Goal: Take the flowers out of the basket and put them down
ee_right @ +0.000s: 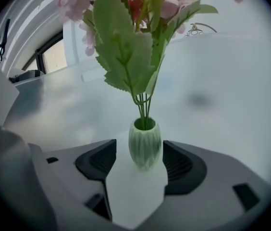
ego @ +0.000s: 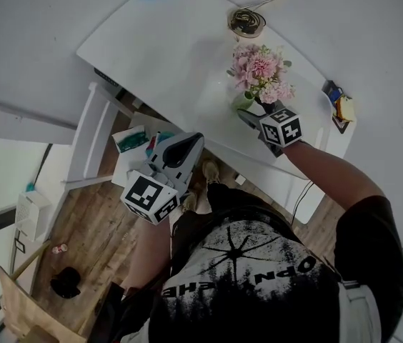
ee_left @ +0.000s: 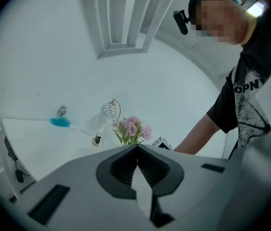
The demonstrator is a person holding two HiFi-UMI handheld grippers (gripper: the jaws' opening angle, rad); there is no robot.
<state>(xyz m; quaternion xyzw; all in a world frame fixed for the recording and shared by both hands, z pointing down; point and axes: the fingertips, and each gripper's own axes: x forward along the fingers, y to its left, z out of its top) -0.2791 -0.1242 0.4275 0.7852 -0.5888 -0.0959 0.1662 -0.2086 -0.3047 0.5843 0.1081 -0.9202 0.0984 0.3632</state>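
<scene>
One vase of flowers stands on the counter, untouched between the spread jaws of the right gripper; well apart from the vase, the left gripper has its jaws together, empty.

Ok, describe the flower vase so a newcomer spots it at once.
Find the white table, then its end by the right gripper. The vase stands there, upright between that gripper's open jaws. It is small, pale green and ribbed, and alone on the table carries pink blooms with green leaves.
</scene>
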